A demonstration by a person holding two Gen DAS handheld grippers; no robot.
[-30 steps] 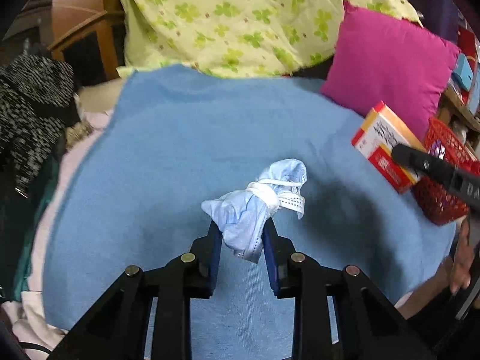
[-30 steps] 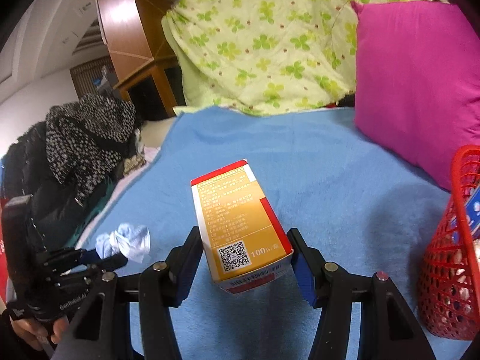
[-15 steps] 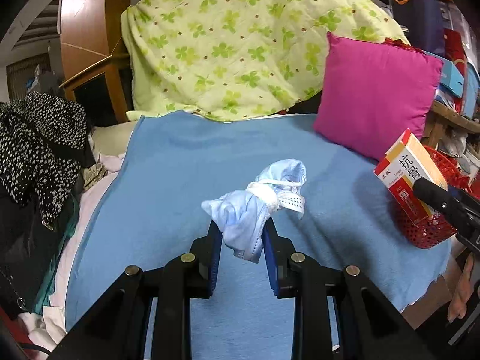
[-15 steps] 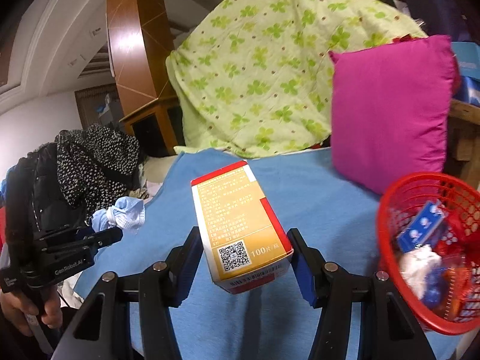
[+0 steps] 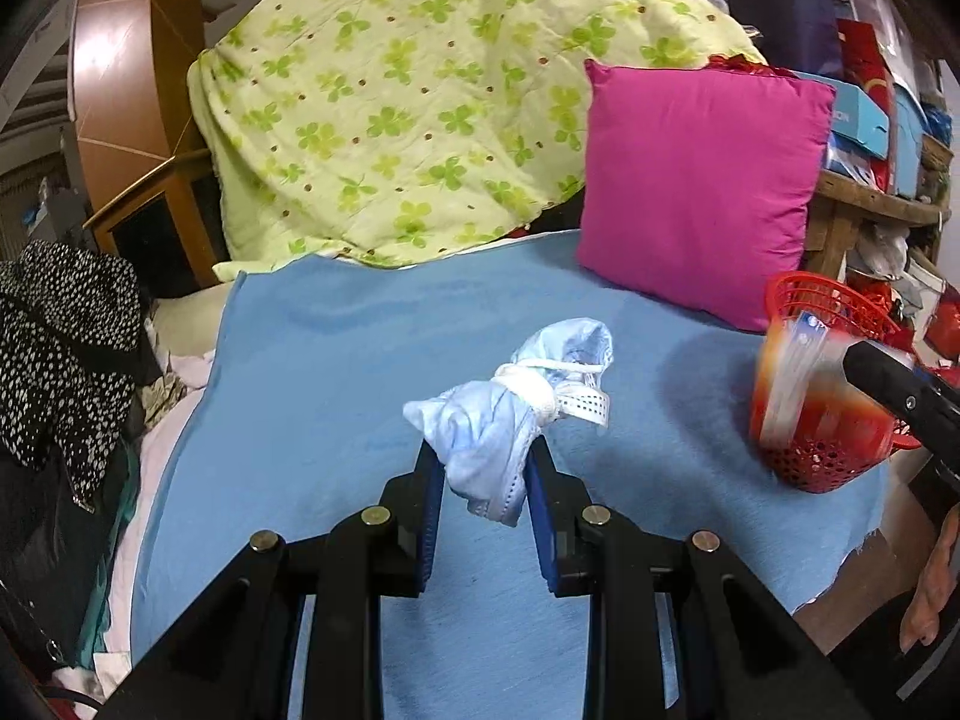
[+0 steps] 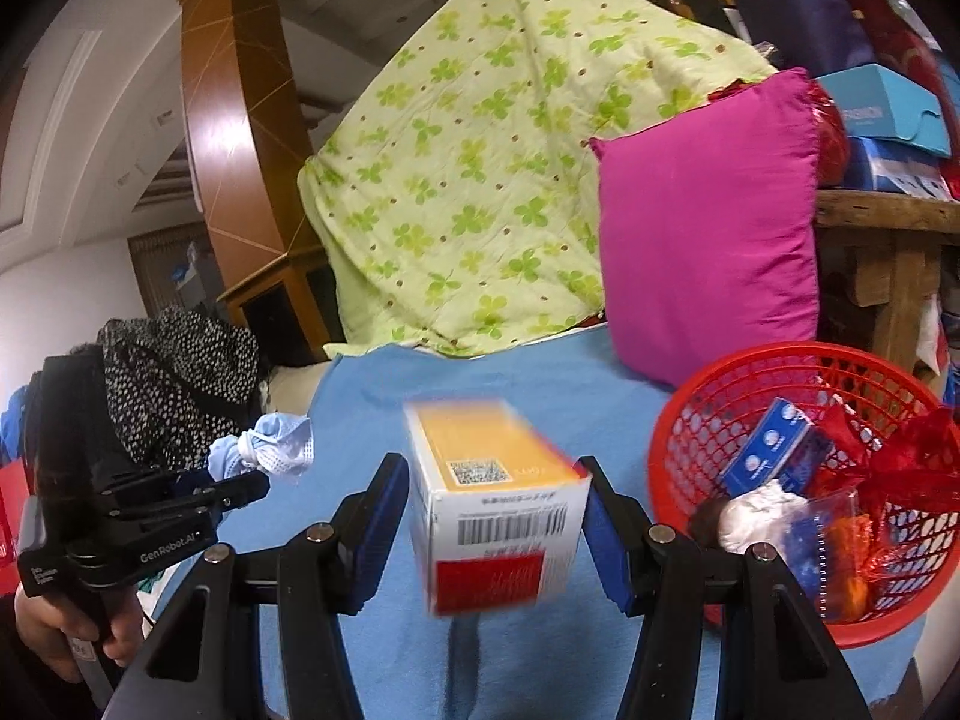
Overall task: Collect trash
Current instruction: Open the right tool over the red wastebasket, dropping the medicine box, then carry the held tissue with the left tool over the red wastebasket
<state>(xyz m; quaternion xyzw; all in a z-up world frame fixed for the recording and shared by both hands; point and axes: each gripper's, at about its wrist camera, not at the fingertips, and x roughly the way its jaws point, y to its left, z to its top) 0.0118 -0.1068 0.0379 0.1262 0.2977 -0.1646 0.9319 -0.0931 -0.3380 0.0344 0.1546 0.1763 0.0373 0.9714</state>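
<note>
My left gripper [image 5: 483,468] is shut on a crumpled pale blue face mask [image 5: 516,396], held above the blue blanket [image 5: 336,396]. From the right wrist the same mask [image 6: 270,450] shows at the left, in the left gripper [image 6: 252,480]. My right gripper [image 6: 492,474] is shut on an orange, white and red carton [image 6: 498,510], which is blurred and tipped with its barcode end toward the camera. The red mesh basket [image 6: 750,360] stands just right of it, holding a blue packet, a white wad and red wrappers. In the left wrist view the carton [image 5: 786,378] blurs in front of the basket [image 5: 834,468].
A magenta pillow [image 5: 696,180] and a green clover quilt [image 5: 420,90] lie at the far side of the bed. Dark spotted clothing [image 5: 54,330] is piled at the left. A cluttered wooden shelf [image 6: 888,222] stands behind the basket. A hand [image 6: 54,630] grips the left tool.
Both grippers have risen and drawn back, so more of the room shows. The carton has moved to the basket and tipped over, barcode end now facing the camera. The mask stays gripped.
</note>
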